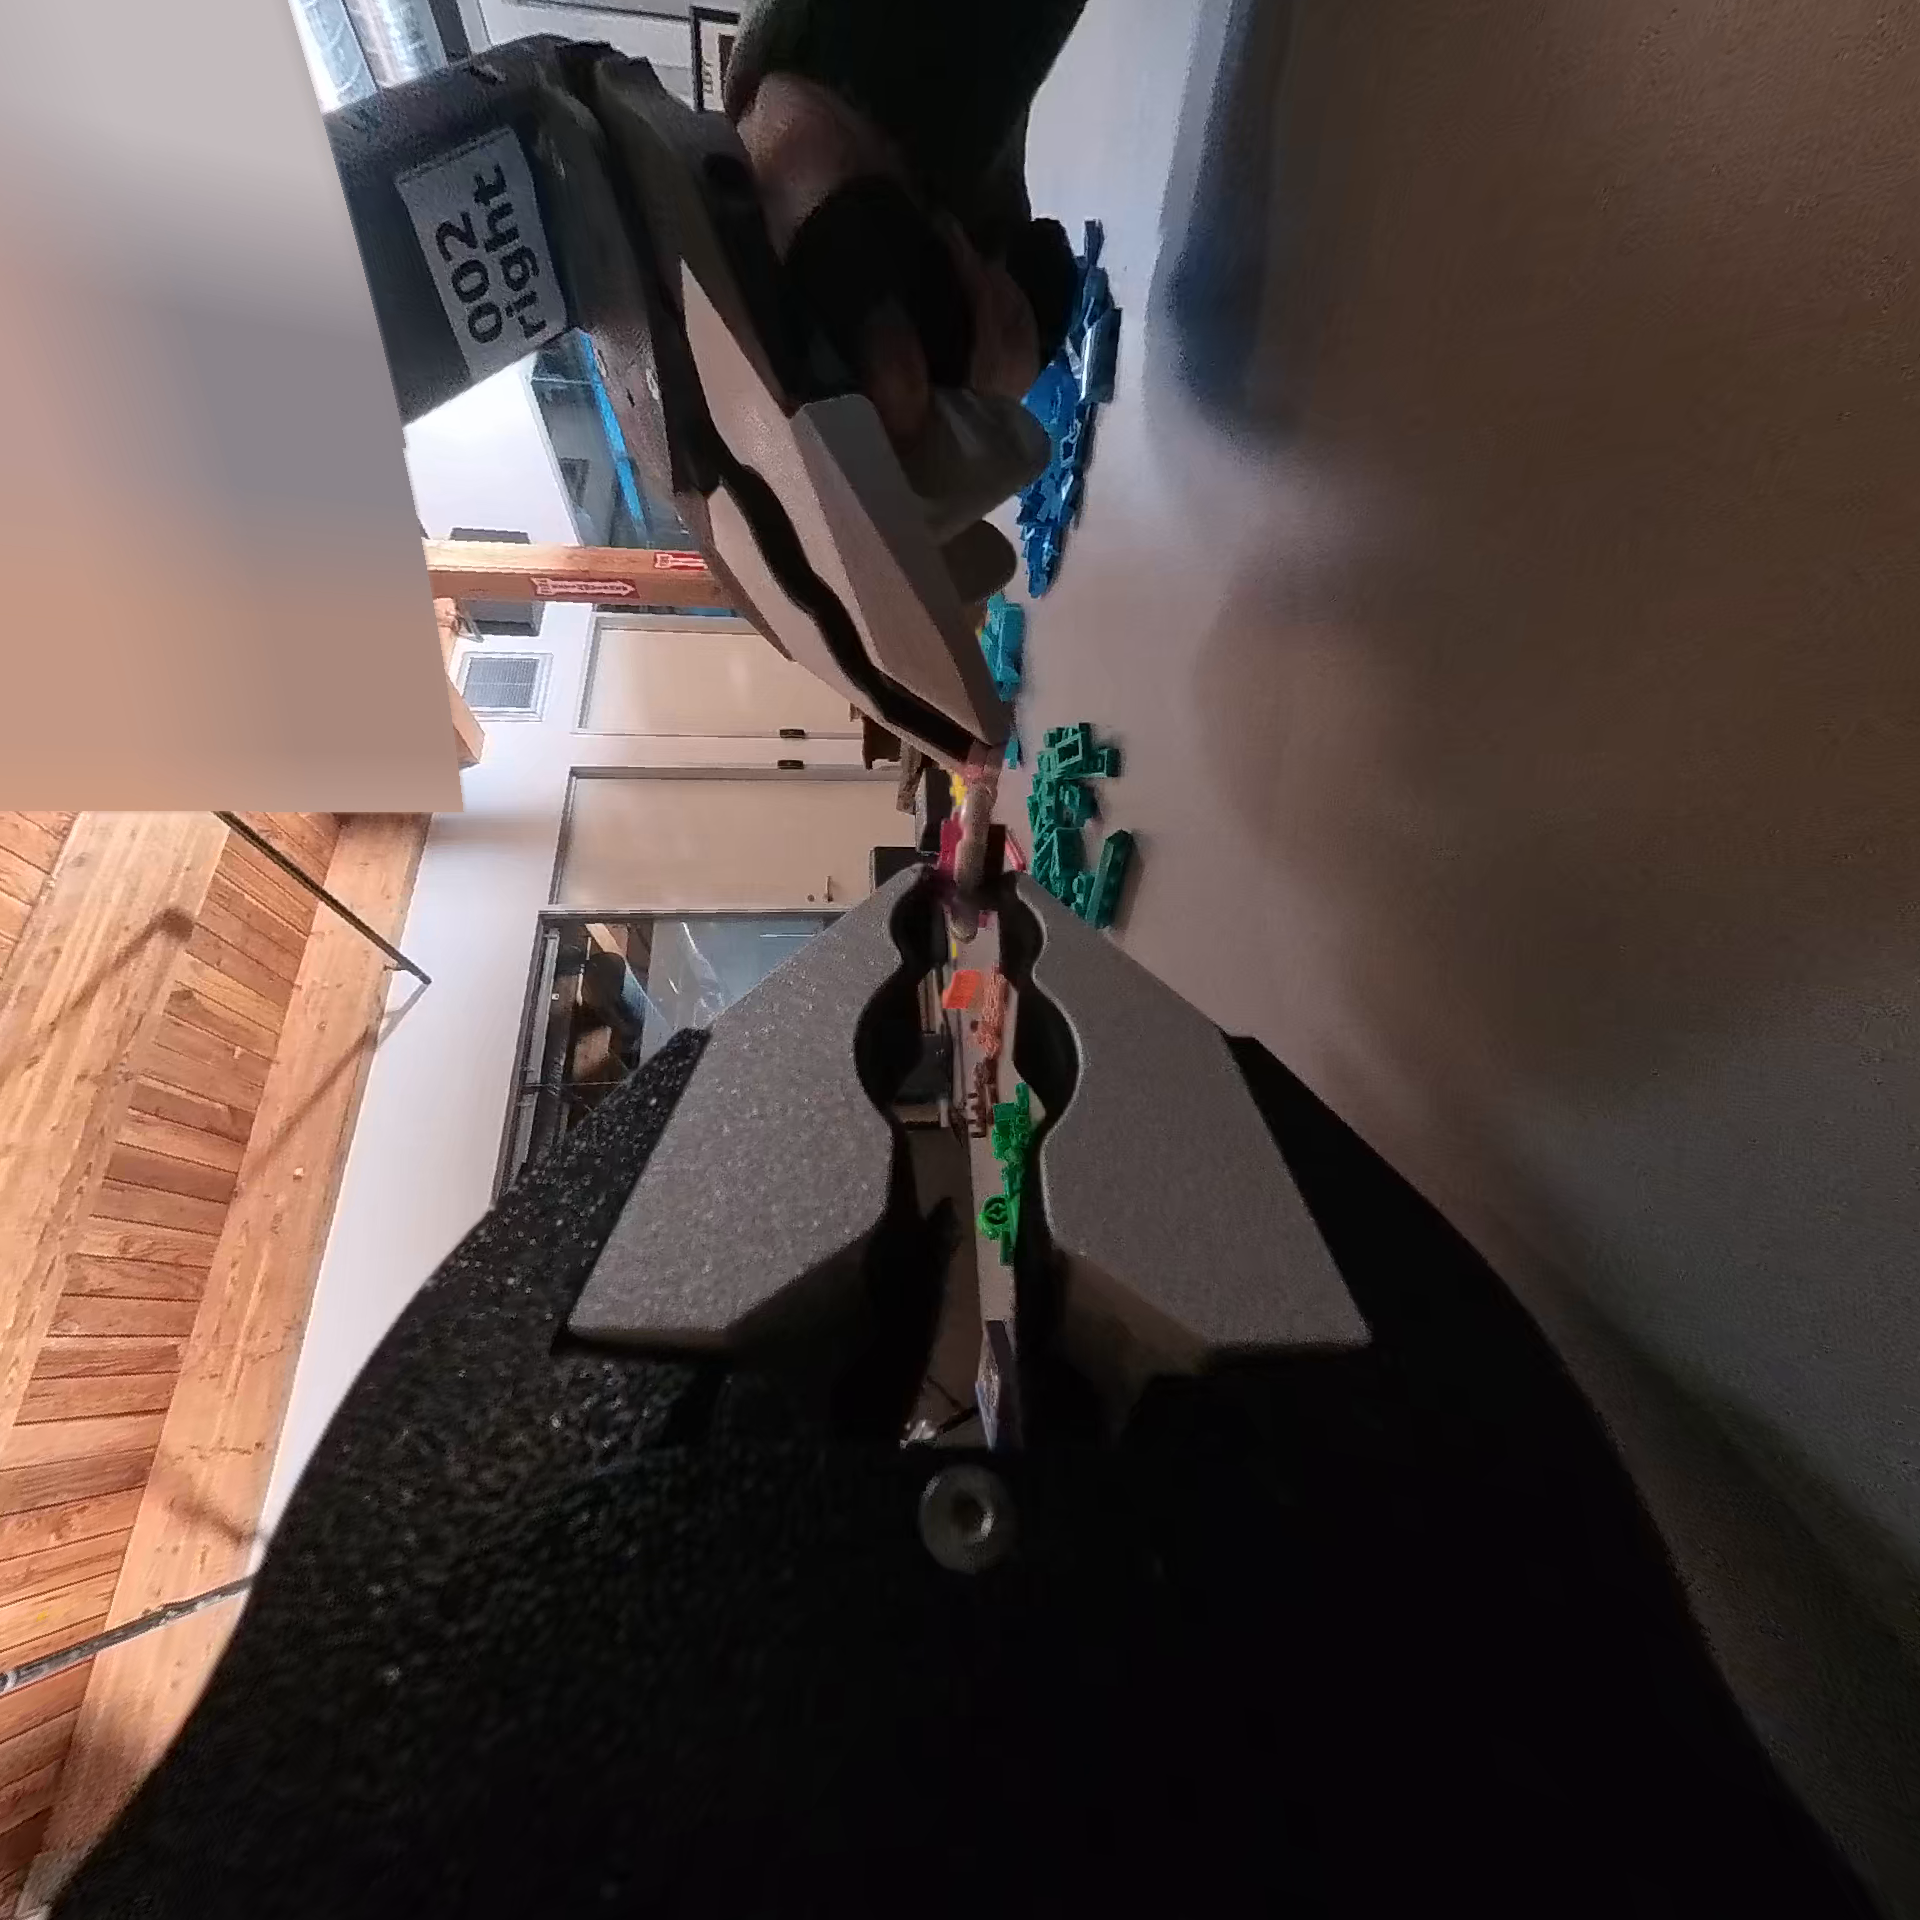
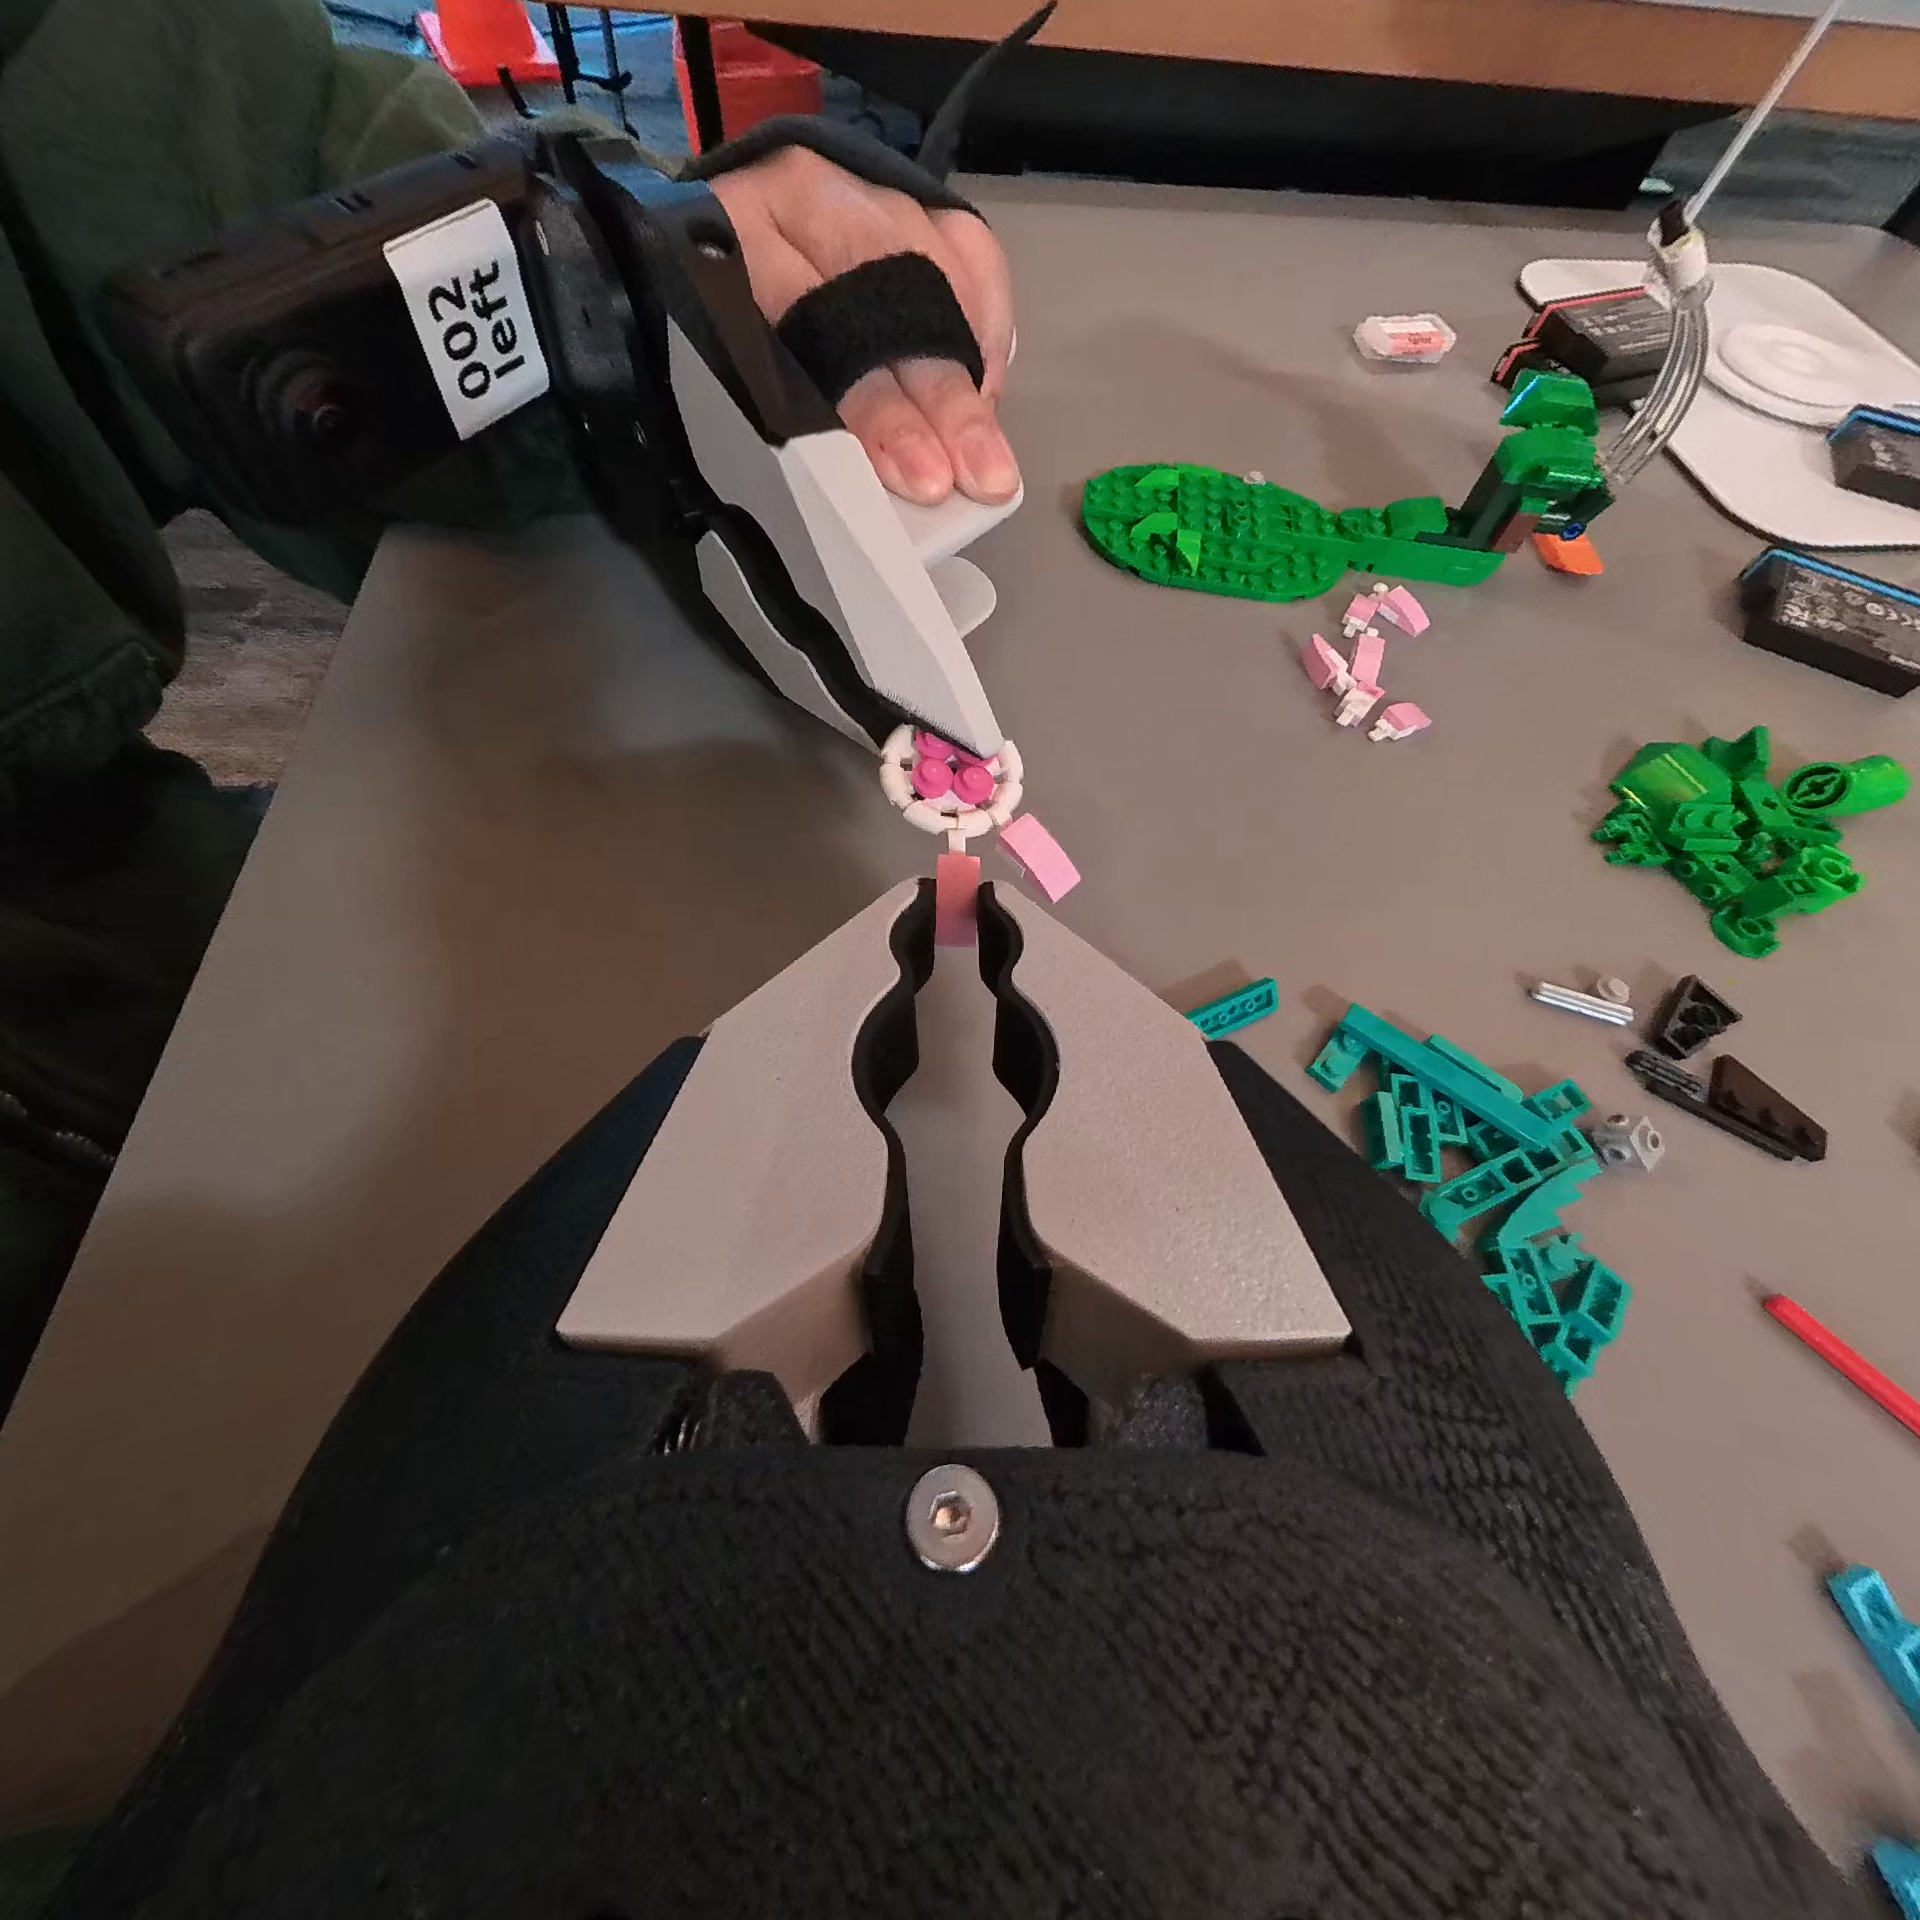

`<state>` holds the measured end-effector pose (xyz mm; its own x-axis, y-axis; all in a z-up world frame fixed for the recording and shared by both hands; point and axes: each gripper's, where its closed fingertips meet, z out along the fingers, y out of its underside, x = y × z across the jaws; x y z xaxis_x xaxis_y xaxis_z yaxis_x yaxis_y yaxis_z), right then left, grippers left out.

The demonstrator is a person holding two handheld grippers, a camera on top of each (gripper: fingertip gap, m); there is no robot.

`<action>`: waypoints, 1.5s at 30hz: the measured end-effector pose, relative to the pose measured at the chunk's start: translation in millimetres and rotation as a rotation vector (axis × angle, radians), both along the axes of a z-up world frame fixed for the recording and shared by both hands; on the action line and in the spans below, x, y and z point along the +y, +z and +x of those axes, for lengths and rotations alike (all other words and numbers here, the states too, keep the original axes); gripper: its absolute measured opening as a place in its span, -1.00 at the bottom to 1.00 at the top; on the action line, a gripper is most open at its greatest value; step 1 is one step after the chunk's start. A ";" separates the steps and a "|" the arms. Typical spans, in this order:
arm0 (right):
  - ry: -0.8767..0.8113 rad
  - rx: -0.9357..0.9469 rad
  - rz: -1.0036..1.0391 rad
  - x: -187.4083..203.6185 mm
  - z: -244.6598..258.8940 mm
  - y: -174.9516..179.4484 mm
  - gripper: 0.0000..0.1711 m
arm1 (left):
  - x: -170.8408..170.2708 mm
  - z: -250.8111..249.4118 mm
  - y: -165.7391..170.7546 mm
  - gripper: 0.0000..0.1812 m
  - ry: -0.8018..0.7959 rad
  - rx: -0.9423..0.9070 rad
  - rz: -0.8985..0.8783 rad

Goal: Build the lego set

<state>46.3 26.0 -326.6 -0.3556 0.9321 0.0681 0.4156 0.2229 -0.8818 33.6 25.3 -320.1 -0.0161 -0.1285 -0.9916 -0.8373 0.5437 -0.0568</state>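
Above the table edge (image 2: 436,665), a small flower assembly (image 2: 951,781), a white ring with magenta studs, is pinched by the left gripper (image 2: 951,743). 1 pink petal (image 2: 1037,854) is attached; a 2nd petal (image 2: 956,902) is clamped in the right gripper (image 2: 954,902) at the ring. The green base (image 2: 1226,530) appears built; loose pink petals (image 2: 1366,670) and piles of teal (image 2: 1496,1153) and green pieces (image 2: 1745,831) remain unused.

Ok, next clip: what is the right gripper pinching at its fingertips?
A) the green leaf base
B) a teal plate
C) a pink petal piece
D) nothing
C: the right gripper is shut on a pink petal piece meeting the white ring held by the left gripper.
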 end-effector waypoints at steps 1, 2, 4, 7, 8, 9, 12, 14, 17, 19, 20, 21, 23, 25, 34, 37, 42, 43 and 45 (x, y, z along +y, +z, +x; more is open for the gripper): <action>0.002 -0.004 0.002 -0.3 0.1 -0.9 -0.93 | 0.0 0.0 -0.8 -0.92 0.001 0.001 -0.005; 0.001 -0.004 0.004 -0.3 0.1 -0.9 -0.93 | 0.4 -0.2 -1.1 -0.91 0.005 -0.002 -0.012; 0.006 -0.006 0.003 -1.3 0.3 -1.3 -0.93 | 1.6 -0.3 -2.0 -0.91 0.014 -0.014 -0.029; -0.016 -0.019 0.036 2.2 -0.7 -4.2 -0.93 | 4.3 -1.6 -3.9 -0.91 0.045 -0.008 -0.039; -0.020 -0.019 0.039 2.7 -0.9 -4.3 -0.93 | 4.5 -1.8 -3.8 -0.91 0.049 -0.007 -0.037; -0.026 -0.018 0.037 3.1 -1.4 -3.7 -0.93 | 4.8 -2.4 -3.3 -0.91 0.052 -0.007 -0.035; -0.029 -0.017 0.011 3.0 -1.2 -1.9 -0.93 | 4.4 -2.4 -2.9 -0.91 0.054 0.003 -0.026; -0.026 -0.018 -0.005 2.5 -0.7 -1.5 -0.93 | 4.3 -2.4 -3.8 -0.91 0.055 0.016 -0.022; -0.024 -0.016 -0.025 1.7 -0.5 -0.3 -0.93 | 4.1 -1.3 -9.3 -0.92 0.054 0.044 -0.035; 0.003 0.035 -0.066 -6.2 -3.5 10.1 -1.00 | -2.3 11.7 -14.7 -0.91 -0.009 0.051 -0.061; 0.025 0.072 -0.090 -14.5 -8.4 16.9 -1.00 | -7.1 22.5 -17.8 -0.91 -0.044 0.062 -0.062; 0.028 0.038 -0.045 -16.6 -10.7 9.5 -1.00 | -7.9 26.7 -22.5 -0.91 -0.045 0.098 -0.054; 0.016 0.025 -0.001 -14.5 -10.5 3.2 -1.00 | -3.4 19.9 -26.8 -0.92 -0.018 0.114 -0.062; -0.013 0.074 -0.058 -5.6 -6.2 15.6 -1.00 | 3.9 9.8 -16.7 -0.91 0.035 0.028 -0.085; -0.026 0.131 0.324 10.4 -4.0 6.5 -0.60 | 15.9 -7.4 -7.1 -0.91 0.107 -0.192 -0.231; -0.008 0.226 0.496 4.0 -9.9 12.8 -0.57 | 9.0 -1.6 -7.4 -0.91 0.051 -0.225 -0.291; 0.030 0.224 0.518 -2.6 -9.1 10.1 -0.65 | 2.2 3.4 -9.2 -0.91 0.001 -0.235 -0.339; 0.033 0.216 0.524 -2.0 -8.5 8.4 -0.72 | 1.7 3.4 -8.3 -0.91 -0.004 -0.245 -0.345; 0.037 0.213 0.522 -2.2 -7.5 8.1 -0.78 | 0.5 3.8 -6.5 -0.91 -0.015 -0.271 -0.365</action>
<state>38.8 23.7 -318.6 -0.3158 0.7425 0.5907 0.2242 0.6633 -0.7139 37.4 25.8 -326.5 0.2332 -0.4721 -0.8501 -0.7578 0.4596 -0.4631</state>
